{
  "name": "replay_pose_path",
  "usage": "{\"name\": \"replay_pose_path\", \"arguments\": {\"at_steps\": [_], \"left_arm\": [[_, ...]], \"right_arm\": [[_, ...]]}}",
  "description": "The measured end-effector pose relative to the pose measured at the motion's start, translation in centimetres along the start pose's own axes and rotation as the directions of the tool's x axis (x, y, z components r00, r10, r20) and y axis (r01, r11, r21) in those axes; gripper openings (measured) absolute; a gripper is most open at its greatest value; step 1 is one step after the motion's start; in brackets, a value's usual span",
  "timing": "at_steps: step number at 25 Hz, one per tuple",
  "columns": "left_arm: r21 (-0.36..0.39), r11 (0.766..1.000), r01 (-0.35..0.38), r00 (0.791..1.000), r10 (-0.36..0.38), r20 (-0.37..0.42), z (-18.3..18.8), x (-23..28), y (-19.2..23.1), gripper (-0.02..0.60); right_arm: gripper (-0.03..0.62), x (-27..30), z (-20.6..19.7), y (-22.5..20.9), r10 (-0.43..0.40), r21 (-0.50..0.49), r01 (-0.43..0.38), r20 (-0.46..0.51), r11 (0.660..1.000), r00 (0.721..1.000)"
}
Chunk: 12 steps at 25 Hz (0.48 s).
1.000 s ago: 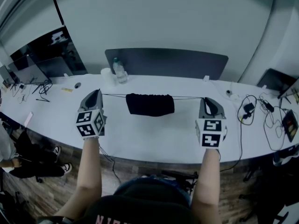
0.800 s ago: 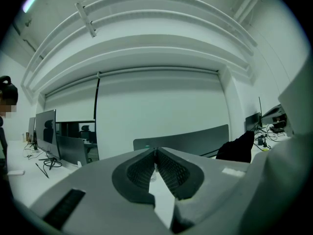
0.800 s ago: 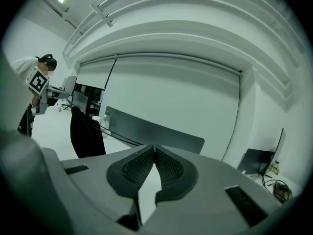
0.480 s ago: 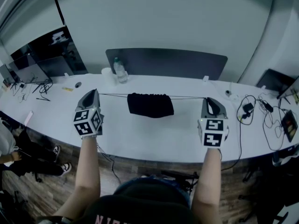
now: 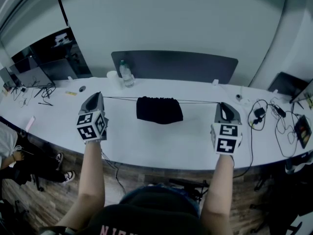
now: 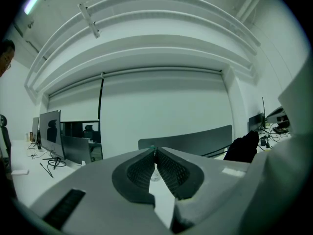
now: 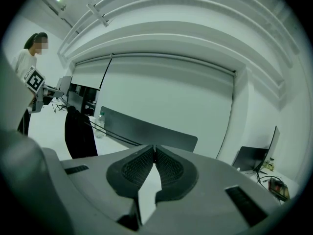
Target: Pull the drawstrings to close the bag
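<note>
A black drawstring bag hangs gathered over the white table, held up by its taut drawstrings, which run out to both sides. My left gripper is shut on the left drawstring end, left of the bag. My right gripper is shut on the right end, right of the bag. In the left gripper view the jaws meet, and the bag shows at the right. In the right gripper view the jaws meet too, with the strings leading left to the bag.
A water bottle and a white cup stand behind the bag, before a dark partition panel. Cables and chargers lie at the table's right, monitors at the far left. A person sits at the left.
My right gripper has drifted slightly to the right and the bag has shifted a little that way. The strings stay taut and both jaws stay shut.
</note>
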<state>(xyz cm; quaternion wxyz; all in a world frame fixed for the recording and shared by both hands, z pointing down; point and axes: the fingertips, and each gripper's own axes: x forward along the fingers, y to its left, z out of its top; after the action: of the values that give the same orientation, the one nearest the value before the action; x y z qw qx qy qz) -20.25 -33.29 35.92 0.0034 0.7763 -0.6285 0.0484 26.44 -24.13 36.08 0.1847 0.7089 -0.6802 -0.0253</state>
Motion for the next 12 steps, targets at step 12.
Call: {"name": "replay_pose_path", "arguments": {"at_steps": [12], "left_arm": [[-0.005, 1.000, -0.015, 1.000, 0.015, -0.009, -0.2, 0.7, 0.8, 0.014]], "right_arm": [[0.008, 0.3, -0.6, -1.4, -0.031, 0.009, 0.031, -0.015, 0.999, 0.999]]}}
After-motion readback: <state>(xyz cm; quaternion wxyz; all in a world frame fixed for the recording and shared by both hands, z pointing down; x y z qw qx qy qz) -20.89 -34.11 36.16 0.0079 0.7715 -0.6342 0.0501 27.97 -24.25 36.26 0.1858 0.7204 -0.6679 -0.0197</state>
